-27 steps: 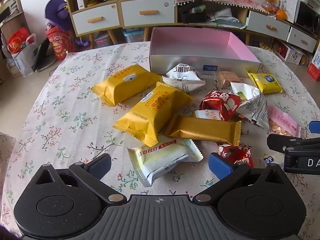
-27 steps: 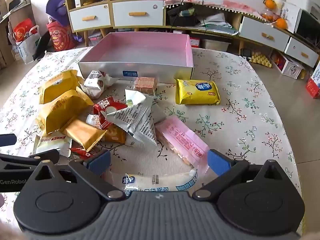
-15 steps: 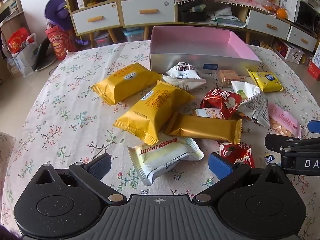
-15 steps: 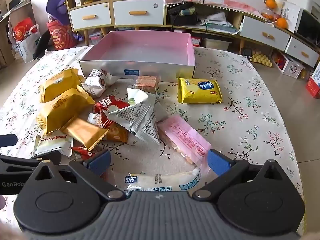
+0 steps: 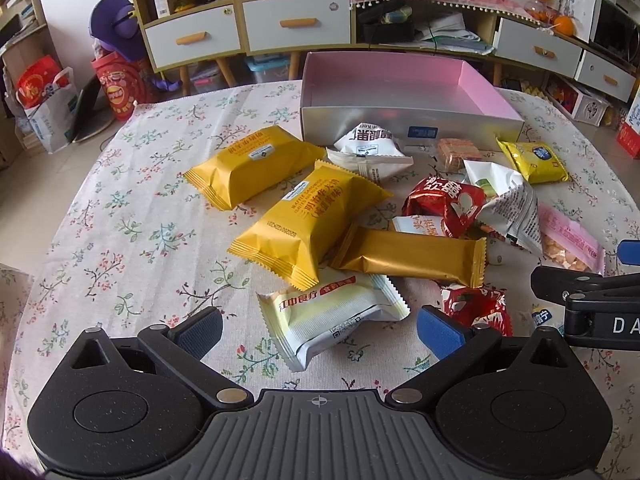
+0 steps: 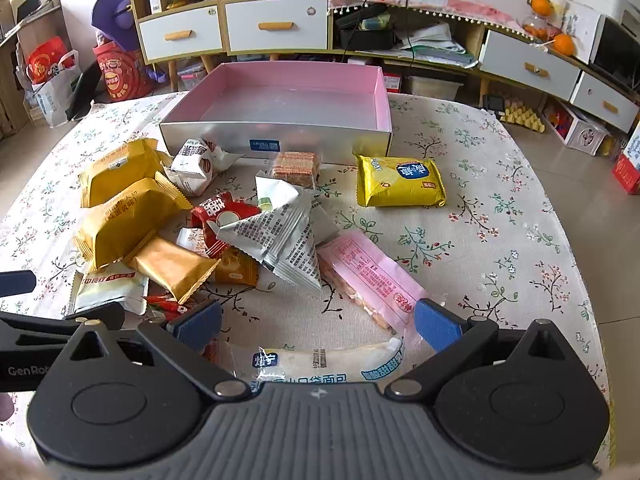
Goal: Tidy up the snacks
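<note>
- left gripper [image 5: 318, 330]: fingers wide apart, holding nothing; cream snack pack [image 5: 332, 318] lies between the tips
- right gripper [image 6: 318, 322]: fingers wide apart, empty; pink packet [image 6: 370, 278] end just inside right fingertip

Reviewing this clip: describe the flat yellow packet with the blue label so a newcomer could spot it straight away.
Start at the pink-lined box at the far side of the table. Just beyond its right front corner, the yellow packet lies flat on the flowered cloth. Unlike the other yellow packs heaped at the left, it lies alone and carries a blue oval label.

Home living rm – floral tablecloth [image 5: 120, 240], wooden shelves w/ white drawers [image 6: 276, 24], gift bags [image 5: 44, 100] on floor
</note>
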Tool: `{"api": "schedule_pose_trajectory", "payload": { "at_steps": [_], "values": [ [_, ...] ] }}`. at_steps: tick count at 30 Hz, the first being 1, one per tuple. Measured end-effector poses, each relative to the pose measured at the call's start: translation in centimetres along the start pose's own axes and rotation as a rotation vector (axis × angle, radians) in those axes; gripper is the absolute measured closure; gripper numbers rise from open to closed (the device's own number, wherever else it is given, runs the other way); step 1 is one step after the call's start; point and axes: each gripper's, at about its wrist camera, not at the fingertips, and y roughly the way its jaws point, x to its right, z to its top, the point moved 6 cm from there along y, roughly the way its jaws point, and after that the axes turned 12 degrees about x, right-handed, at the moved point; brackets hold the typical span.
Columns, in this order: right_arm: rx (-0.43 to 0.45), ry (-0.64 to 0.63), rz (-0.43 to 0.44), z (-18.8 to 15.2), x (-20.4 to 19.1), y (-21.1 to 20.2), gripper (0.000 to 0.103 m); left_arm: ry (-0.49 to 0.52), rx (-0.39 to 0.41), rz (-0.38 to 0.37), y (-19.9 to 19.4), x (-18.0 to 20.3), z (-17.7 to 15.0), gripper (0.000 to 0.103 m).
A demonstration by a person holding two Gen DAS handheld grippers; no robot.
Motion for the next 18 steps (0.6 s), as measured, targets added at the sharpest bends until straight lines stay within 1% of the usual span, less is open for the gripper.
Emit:
{"api": "schedule_pose_trajectory", "payload": {
  "at_steps": [18],
  "values": [
    [-0.005, -0.002, 0.001, -0.04, -0.09, 0.1, 0.0, 0.0, 0.002, 0.004, 0.11, 0.01, -0.02, 0.0]
  ]
}}
